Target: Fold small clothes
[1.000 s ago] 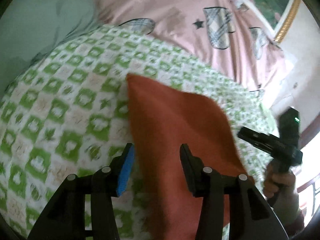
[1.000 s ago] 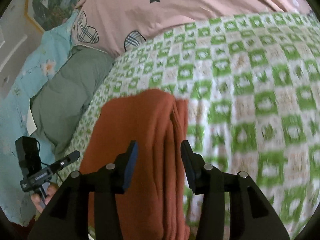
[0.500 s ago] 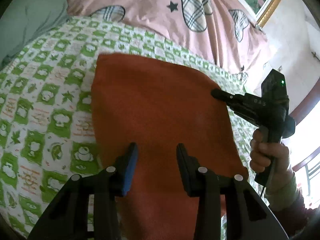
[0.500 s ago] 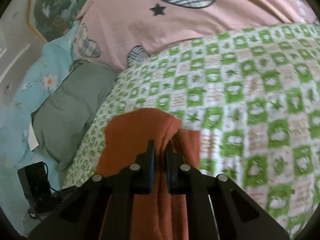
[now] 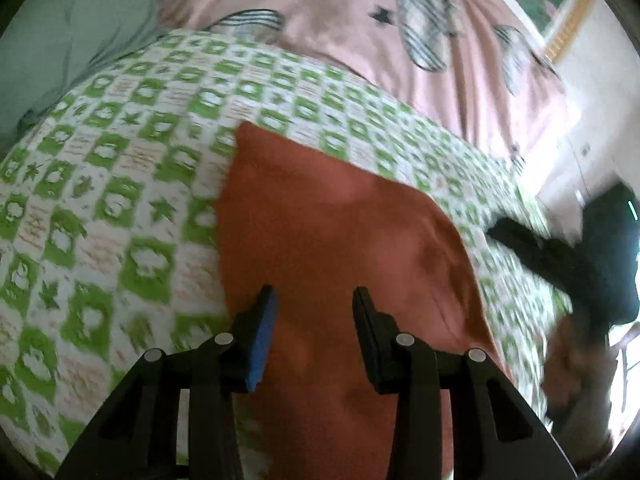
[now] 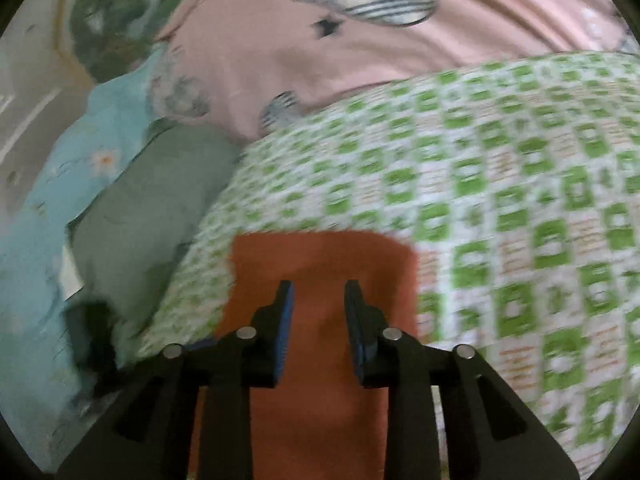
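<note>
Left wrist view shows my left claw (image 5: 314, 320) low in the frame, fingers spread wide with nothing between them, hovering over the near part of the cloth (image 5: 340, 240). The rust-orange cloth lies flat on the green-checked sheet (image 5: 120, 208), filling the centre and lower middle of the frame, its far corner pointing to the upper left. At the right edge my right claw (image 5: 560, 256) shows as a dark blurred shape angled toward the cloth's right border, with the hand (image 5: 576, 368) gripping it below; from here I cannot tell how its fingers stand. A pink quilt (image 5: 360, 12) runs across the top and a grey-green pillow (image 5: 72, 32) sits in the upper left.

From the right wrist view, my right claw (image 6: 318, 320) is at bottom centre, fingers parted with a clear gap, holding nothing, above the cloth (image 6: 324, 256). The cloth reaches from the bottom edge up to mid-frame, its far edge straight across on the sheet (image 6: 520, 200). The pillow (image 6: 152, 208) lies at left, beside a light blue floral cover (image 6: 52, 200), and the quilt (image 6: 360, 40) spans the top. A dark blurred shape in the lower left is my left claw (image 6: 92, 340).
</note>
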{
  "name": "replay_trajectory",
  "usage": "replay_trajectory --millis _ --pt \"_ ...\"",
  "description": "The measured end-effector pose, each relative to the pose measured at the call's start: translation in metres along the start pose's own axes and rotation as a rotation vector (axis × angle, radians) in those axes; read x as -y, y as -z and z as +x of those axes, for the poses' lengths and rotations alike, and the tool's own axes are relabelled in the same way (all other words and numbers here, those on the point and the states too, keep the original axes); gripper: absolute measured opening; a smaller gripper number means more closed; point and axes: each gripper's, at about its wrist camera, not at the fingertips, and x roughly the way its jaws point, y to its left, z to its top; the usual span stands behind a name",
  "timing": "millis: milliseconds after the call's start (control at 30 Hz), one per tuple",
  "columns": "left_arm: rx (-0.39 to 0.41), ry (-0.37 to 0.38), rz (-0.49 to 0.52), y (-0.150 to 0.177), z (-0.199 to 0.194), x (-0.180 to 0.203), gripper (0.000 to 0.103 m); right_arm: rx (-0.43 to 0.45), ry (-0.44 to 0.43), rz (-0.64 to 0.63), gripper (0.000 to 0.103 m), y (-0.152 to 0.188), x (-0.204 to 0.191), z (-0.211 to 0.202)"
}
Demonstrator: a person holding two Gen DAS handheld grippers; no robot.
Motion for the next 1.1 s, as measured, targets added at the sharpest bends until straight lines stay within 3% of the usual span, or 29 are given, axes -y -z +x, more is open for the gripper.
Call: replay_trajectory --millis 133,167,233,300,367,567,633,733,833,900,967,1100 --pt "-0.011 -0.031 -0.093 -0.035 0.021 -0.027 0.042 -0.067 -0.011 0.021 0.031 0.018 0.000 0.027" --pt "-0.022 -0.003 -0.107 -0.044 0.029 -0.033 0.048 -0.078 -0.015 0.033 0.031 0.023 0.002 0.030" --pt "-0.045 0.027 -0.122 -0.059 0.042 -0.040 0.050 -0.094 -0.014 0.050 0.031 0.030 0.008 0.037" --pt "-0.051 0.030 -0.105 -0.070 0.053 -0.040 0.045 -0.096 -0.009 0.056 0.031 0.033 0.013 0.041" --pt "-0.043 0.014 -0.078 -0.085 0.063 -0.038 0.007 -0.093 -0.013 0.068 0.031 0.032 0.019 0.041" --pt "0.007 -0.082 -0.104 -0.128 0.073 -0.048 0.005 -0.080 -0.015 0.085 0.031 0.031 0.026 0.039" --pt "0.032 -0.079 -0.136 -0.132 0.062 -0.051 0.005 -0.068 -0.014 0.088 0.031 0.030 0.025 0.034" --pt "0.062 -0.039 -0.120 -0.117 0.037 -0.043 0.010 -0.024 -0.027 0.091 0.031 0.026 0.024 0.028" --pt "0.055 0.045 -0.077 -0.079 0.013 -0.022 0.013 0.009 -0.021 0.099 0.031 0.020 0.026 0.027" --pt "0.020 0.095 -0.037 -0.045 0.002 -0.006 0.014 0.028 0.031 0.104 0.031 0.019 0.034 0.032" --pt "-0.011 0.103 0.002 -0.017 -0.002 0.007 0.014 0.026 0.083 0.125 0.031 0.019 0.048 0.039" --pt "-0.053 0.077 0.052 0.024 -0.011 0.022 0.014 0.039 0.047 0.206 0.027 0.022 0.064 0.030"
